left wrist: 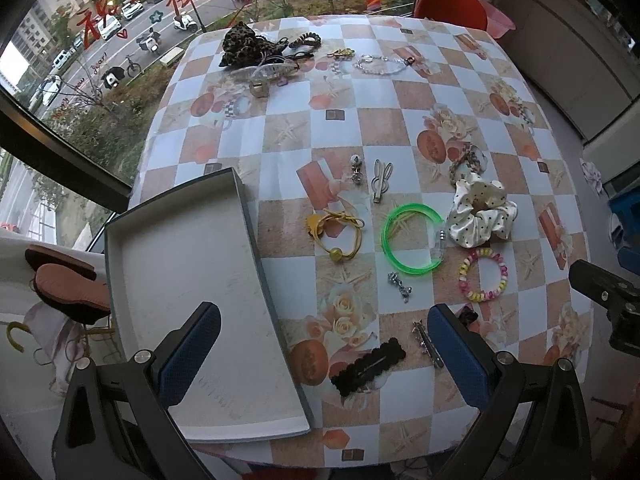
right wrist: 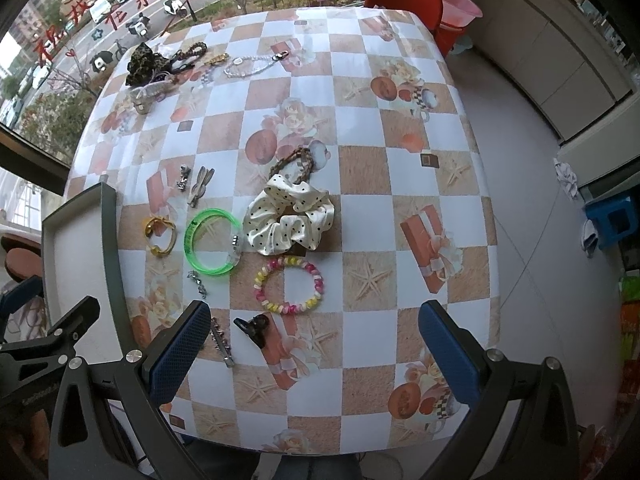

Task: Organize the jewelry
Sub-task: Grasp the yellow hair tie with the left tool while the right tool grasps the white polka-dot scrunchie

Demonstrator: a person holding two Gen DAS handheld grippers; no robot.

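Note:
An empty grey box lid (left wrist: 192,280) lies at the table's near left; it also shows in the right wrist view (right wrist: 76,240). Right of it lie a yellow hair tie (left wrist: 338,236), a green bangle (left wrist: 412,240), a polka-dot scrunchie (left wrist: 480,216), a pastel bead bracelet (left wrist: 484,276), a black lace clip (left wrist: 370,366) and small silver pieces (left wrist: 400,286). My left gripper (left wrist: 324,356) is open above the near edge, holding nothing. My right gripper (right wrist: 314,356) is open and empty, near a black claw clip (right wrist: 254,328) and the bracelet (right wrist: 288,284).
A far-left cluster holds a leopard scrunchie (left wrist: 244,46), a clear clip (left wrist: 264,72) and a bead chain (left wrist: 384,66). A silver rabbit clip (left wrist: 380,180) and braided band (left wrist: 468,164) lie mid-table. A red chair (left wrist: 452,6) stands behind. Window at left.

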